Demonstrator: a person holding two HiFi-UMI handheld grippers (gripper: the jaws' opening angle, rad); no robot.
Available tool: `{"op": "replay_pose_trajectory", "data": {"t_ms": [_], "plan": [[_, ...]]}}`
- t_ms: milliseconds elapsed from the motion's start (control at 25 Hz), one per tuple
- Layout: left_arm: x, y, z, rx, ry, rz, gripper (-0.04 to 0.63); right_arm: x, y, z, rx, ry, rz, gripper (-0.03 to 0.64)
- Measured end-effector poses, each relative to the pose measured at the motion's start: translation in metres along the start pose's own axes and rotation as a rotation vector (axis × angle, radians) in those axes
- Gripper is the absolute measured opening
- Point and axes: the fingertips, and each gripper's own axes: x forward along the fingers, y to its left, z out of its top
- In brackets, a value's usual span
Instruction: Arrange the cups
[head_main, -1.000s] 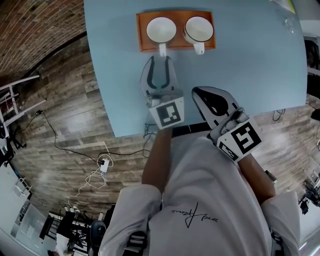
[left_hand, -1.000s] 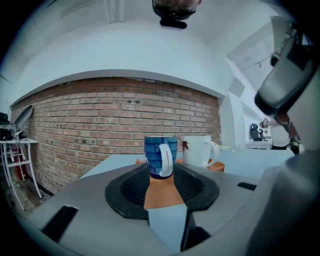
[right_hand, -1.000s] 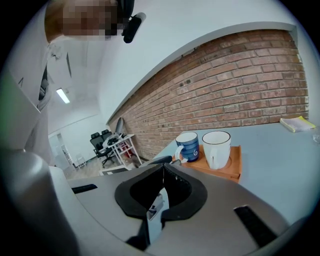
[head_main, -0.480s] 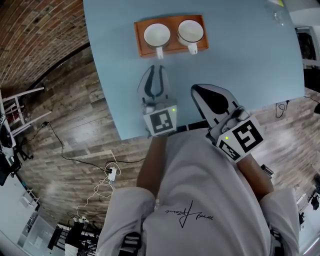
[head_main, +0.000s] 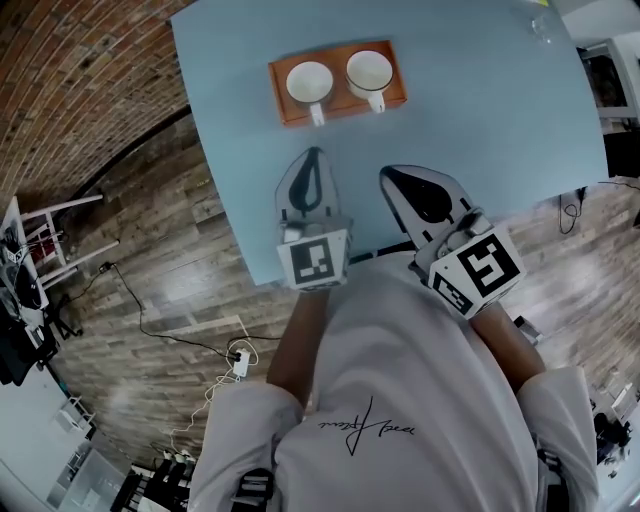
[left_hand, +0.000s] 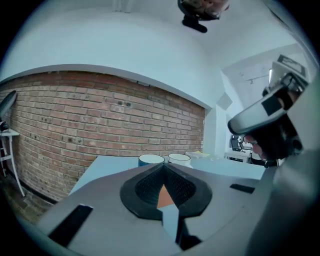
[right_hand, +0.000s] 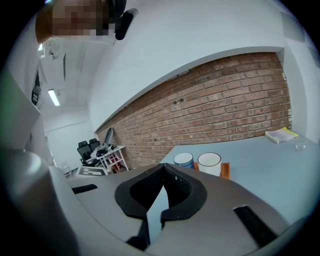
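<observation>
Two cups stand side by side on an orange tray (head_main: 337, 104) on the light blue table (head_main: 480, 120), handles toward me: the left cup (head_main: 309, 81) and the right cup (head_main: 369, 69). In the gripper views the left one is blue outside (left_hand: 151, 160) (right_hand: 183, 160) and the right one white (left_hand: 179, 159) (right_hand: 209, 163). My left gripper (head_main: 312, 152) hovers a short way in front of the tray; its jaws have just been closing and are shut with nothing between them. My right gripper (head_main: 388, 172) hangs beside it, shut and empty.
The table's near edge runs just under both grippers, with wooden floor below and cables on it. A brick wall (left_hand: 100, 120) stands beyond the table. A yellow book (right_hand: 281, 135) lies at the table's far corner. A white stool (head_main: 40, 230) stands at the left.
The left gripper's jaws went from wide open near the left cup's handle to shut, and it drew back from the tray. Both grippers rose a little.
</observation>
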Motion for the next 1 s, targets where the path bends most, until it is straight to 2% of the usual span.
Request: {"op": "replay_pose_trajectory", "data": {"t_ms": [280,440,520,760,1000], "plan": [[-0.010,-0.004,0.019,-0.011,0.052,-0.071,0.009,-0.008,0.006,0.013,-0.041,-0.020,-0.048,0.020],[-0.014,-0.018,0.034,0.004,0.044,-0.126,0.009,-0.015,0.002,0.020,-0.040,-0.031,-0.048,0.020],[-0.015,-0.025,0.043,0.008,0.033,-0.154,0.009,-0.018,0.001,0.024,-0.045,-0.036,-0.039,0.020],[-0.014,-0.040,0.063,0.080,0.050,-0.240,0.009,-0.025,0.004,0.036,-0.063,-0.052,0.006,0.020],[-0.006,-0.041,0.086,0.082,0.016,-0.262,0.009,-0.030,-0.006,0.048,-0.026,-0.077,0.043,0.020]]}}
